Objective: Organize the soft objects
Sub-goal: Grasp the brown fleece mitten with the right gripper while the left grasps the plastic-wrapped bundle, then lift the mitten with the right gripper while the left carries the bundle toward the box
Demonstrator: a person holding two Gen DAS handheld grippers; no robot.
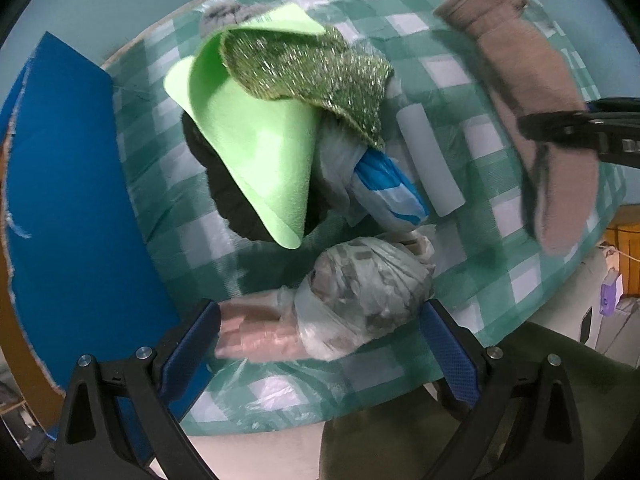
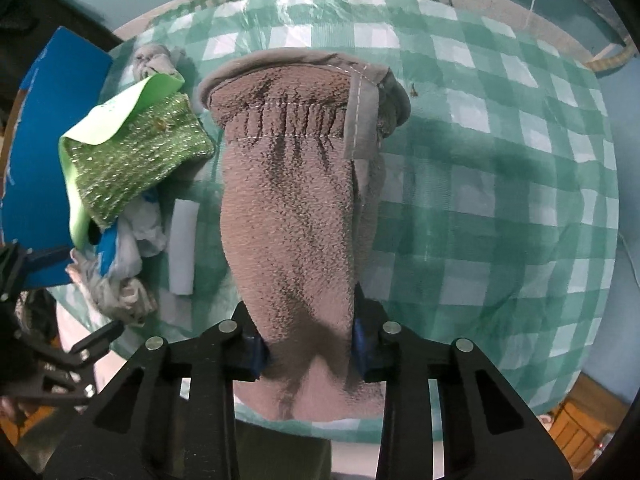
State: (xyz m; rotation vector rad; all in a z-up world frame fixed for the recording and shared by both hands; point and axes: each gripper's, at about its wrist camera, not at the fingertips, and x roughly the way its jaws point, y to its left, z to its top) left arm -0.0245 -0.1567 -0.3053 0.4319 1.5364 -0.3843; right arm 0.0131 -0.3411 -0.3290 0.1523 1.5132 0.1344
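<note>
My right gripper (image 2: 310, 346) is shut on a brown-grey terry mitt (image 2: 292, 208) that stretches away over the green checked tablecloth (image 2: 480, 184); the mitt (image 1: 532, 120) and that gripper (image 1: 568, 128) also show at the right of the left wrist view. My left gripper (image 1: 320, 336) is open, its blue pads either side of a crumpled plastic bag bundle (image 1: 360, 300). Beyond it lies a pile: a lime foam sheet (image 1: 256, 140), a glittery green scrub cloth (image 1: 312, 76), a dark item underneath, and a blue-and-white plastic bag (image 1: 384, 184).
A white foam roll (image 1: 430, 160) lies beside the pile and shows in the right wrist view (image 2: 182, 248). A blue sheet (image 1: 68, 200) covers the table's left side. A grey cloth (image 2: 154, 60) sits at the far edge. The table's front edge is close below both grippers.
</note>
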